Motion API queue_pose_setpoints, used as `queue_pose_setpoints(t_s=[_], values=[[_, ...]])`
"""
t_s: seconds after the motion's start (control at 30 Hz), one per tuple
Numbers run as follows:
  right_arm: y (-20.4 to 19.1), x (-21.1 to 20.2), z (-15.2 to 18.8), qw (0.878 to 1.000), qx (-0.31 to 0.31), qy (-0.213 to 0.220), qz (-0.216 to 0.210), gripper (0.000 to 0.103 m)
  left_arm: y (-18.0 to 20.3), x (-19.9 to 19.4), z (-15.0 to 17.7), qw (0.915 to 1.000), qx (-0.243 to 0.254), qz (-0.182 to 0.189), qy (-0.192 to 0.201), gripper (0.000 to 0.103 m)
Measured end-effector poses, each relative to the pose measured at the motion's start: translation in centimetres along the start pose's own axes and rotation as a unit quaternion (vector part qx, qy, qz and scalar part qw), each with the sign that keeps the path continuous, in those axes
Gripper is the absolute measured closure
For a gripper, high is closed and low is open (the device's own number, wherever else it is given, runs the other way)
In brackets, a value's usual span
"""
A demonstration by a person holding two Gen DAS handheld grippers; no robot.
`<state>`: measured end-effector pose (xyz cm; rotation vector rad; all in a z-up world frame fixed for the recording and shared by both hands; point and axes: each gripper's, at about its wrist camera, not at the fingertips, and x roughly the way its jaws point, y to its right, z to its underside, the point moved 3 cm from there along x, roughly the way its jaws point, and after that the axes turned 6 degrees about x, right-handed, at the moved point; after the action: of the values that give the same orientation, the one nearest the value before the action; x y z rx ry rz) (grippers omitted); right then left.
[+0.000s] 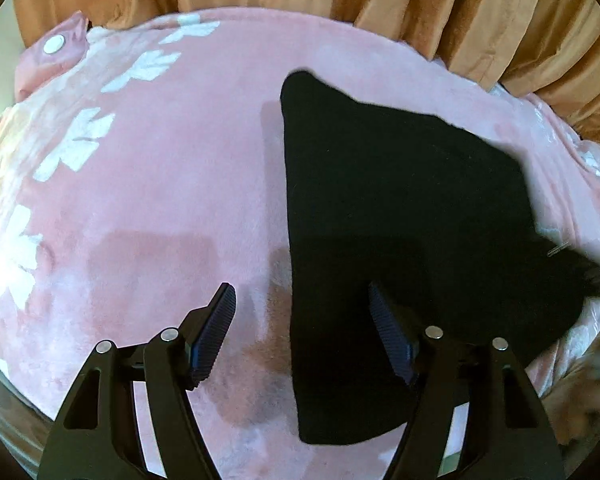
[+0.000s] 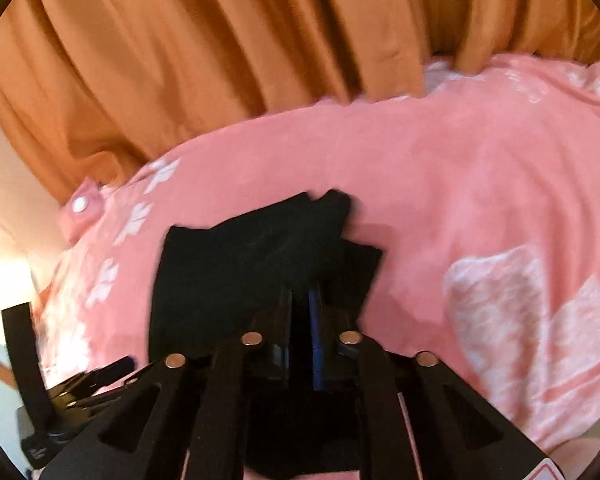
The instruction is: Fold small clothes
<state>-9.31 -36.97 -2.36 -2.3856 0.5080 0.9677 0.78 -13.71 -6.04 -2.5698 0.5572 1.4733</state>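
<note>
Black garment (image 1: 400, 208) spread on pink blanket (image 1: 160, 184), long axis running 6 to 12. Right gripper (image 2: 302, 300) clamped on its near edge; left gripper (image 1: 302, 304) spread wide, empty, garment's left edge between the jaws, toward 3 o'clock.

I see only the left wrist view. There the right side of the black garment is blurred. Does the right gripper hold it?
Observer: Yes. In the right wrist view the right gripper has its jaws shut on the black garment.
Operator: Is the garment flat there?
Observer: No, it is bunched, with several layers overlapping ahead of the jaws.
Operator: What lies to its right?
Observer: The pink blanket, which carries a large white heart print.
</note>
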Motion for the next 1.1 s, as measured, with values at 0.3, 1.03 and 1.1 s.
queue_pose_setpoints(t_s=[0.3,1.03,1.1], values=[[0.6,-2.3,1.4,0.999,0.028,-0.006,-0.027,0.045,-2.1,-0.3,-1.1,0.9950,-0.074,0.066,0.002,0.017],[-12.3,-11.2,-5.0,0.978,-0.049,0.105,-0.173,0.081,-4.3,-14.9,-11.6,0.9667,0.034,0.193,0.165,0.076],[-14.2,-13.3,-6.2,0.968,-0.058,0.127,-0.207,0.081,-5.2,-17.1,-12.5,0.9644,0.045,0.172,0.196,0.073]])
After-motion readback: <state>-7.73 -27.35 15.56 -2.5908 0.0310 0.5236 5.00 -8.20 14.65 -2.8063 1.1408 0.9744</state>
